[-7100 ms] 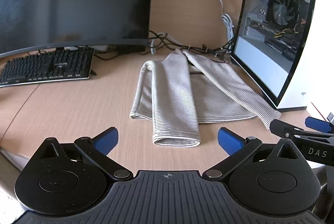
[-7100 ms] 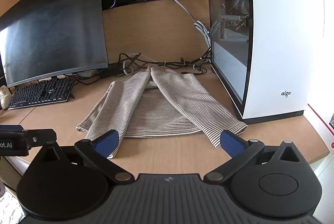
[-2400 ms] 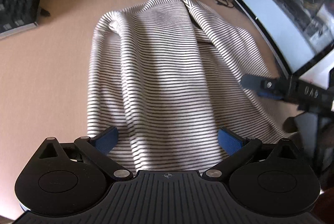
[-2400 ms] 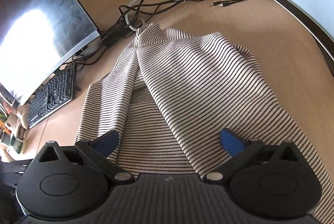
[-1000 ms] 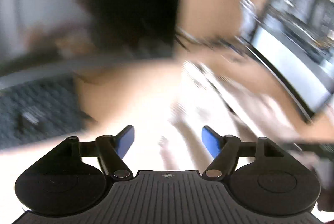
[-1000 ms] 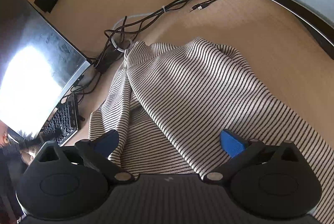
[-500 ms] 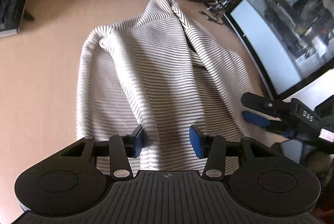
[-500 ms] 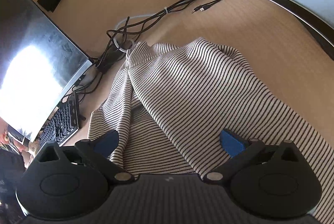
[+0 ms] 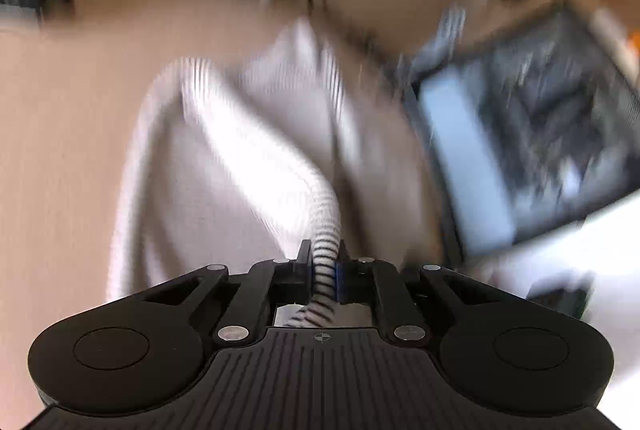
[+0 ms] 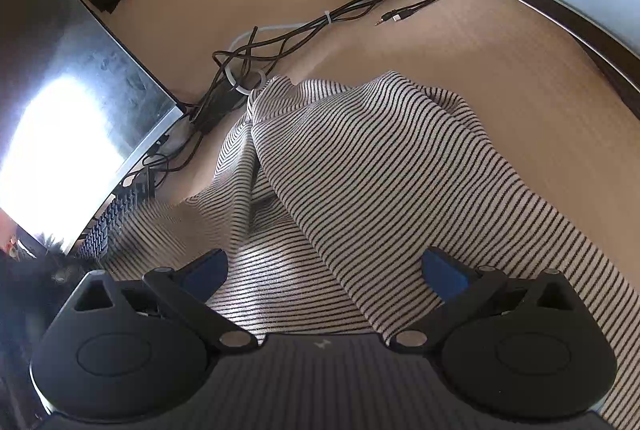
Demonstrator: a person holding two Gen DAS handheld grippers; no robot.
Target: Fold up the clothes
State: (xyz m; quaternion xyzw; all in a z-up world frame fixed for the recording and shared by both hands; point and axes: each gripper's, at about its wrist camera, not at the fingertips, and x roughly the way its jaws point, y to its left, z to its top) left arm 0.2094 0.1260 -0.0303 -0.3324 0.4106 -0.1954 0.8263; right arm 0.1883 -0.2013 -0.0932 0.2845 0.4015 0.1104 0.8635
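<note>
Cream knit garment with thin dark stripes (image 10: 400, 165) lying crumpled on the tan wooden desk (image 10: 500, 41).

The left gripper (image 9: 323, 272) is pinching a bunched fold of the striped fabric between clenched jaws; that view is blurred. The right gripper (image 10: 324, 270) is hovering over the garment with jaws spread wide, holding nothing. A tangle of black cables (image 10: 280, 45) is sitting just beyond the fabric, beside a dark curved monitor (image 10: 60, 89).

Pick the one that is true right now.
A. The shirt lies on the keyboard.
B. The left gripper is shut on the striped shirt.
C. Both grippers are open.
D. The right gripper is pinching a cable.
B: the left gripper has its jaws closed on a bunched bit of the striped shirt.
</note>
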